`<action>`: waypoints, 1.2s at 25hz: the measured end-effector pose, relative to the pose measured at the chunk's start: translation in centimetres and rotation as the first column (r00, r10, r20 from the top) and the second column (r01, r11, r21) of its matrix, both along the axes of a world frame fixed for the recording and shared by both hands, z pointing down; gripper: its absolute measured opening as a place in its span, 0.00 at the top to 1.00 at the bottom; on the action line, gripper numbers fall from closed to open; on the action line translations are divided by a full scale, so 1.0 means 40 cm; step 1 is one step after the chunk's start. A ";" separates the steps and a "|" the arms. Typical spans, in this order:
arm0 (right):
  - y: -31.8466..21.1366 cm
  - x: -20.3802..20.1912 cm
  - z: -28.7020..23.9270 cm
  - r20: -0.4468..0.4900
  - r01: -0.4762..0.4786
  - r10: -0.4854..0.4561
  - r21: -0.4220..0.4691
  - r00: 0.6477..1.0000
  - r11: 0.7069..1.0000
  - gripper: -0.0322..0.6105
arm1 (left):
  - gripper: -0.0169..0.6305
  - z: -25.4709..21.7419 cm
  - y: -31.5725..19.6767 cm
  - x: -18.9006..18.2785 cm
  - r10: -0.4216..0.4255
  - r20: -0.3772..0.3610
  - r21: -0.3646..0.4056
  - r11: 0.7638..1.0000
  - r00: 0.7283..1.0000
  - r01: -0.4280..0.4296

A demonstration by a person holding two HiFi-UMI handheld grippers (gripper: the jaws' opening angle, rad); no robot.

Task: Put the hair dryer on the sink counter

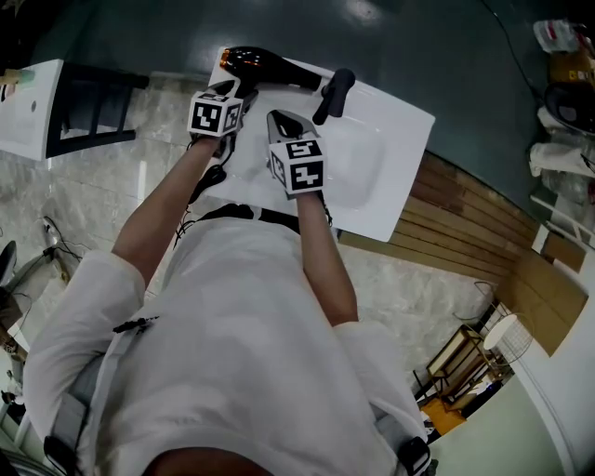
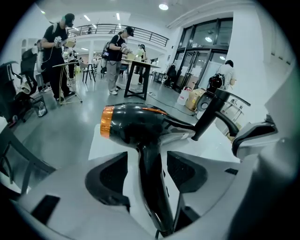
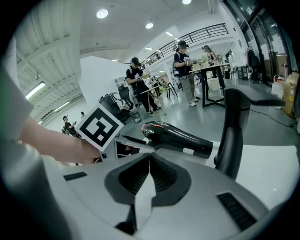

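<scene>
Ceiling lights [image 3: 102,13] glare brightly; fisheye edges bend

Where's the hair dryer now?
Head view: the hair dryer lies at the sink counter's far left edge, beside the faucet, handle between the left gripper's open jaws.

Hair dryer [image 2: 133,125], handle end cut off at lower edge

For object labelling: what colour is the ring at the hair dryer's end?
Orange ring on the black hair dryer; clearest in the left gripper view.
</scene>
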State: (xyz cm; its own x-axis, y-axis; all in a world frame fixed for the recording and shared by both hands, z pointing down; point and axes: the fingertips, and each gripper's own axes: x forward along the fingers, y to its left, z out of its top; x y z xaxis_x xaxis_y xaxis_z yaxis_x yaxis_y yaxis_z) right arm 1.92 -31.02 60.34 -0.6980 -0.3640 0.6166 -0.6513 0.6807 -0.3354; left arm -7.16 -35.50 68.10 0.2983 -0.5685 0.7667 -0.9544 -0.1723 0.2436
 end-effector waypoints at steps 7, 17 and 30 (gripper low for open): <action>0.017 0.006 -0.020 0.005 -0.038 0.038 0.020 0.999 0.999 0.94 | 0.60 -0.083 0.017 -0.020 0.000 -0.036 0.083 0.997 0.999 0.003; 0.029 0.023 -0.062 0.030 -0.089 0.087 0.072 0.996 0.993 0.94 | 0.73 -0.168 0.059 -0.020 0.038 -0.088 0.160 0.987 0.995 -0.024; 0.078 0.023 -0.114 0.061 -0.110 0.102 0.136 0.993 0.985 0.94 | 0.95 -0.306 0.100 -0.030 0.078 -0.144 0.289 0.957 0.986 -0.034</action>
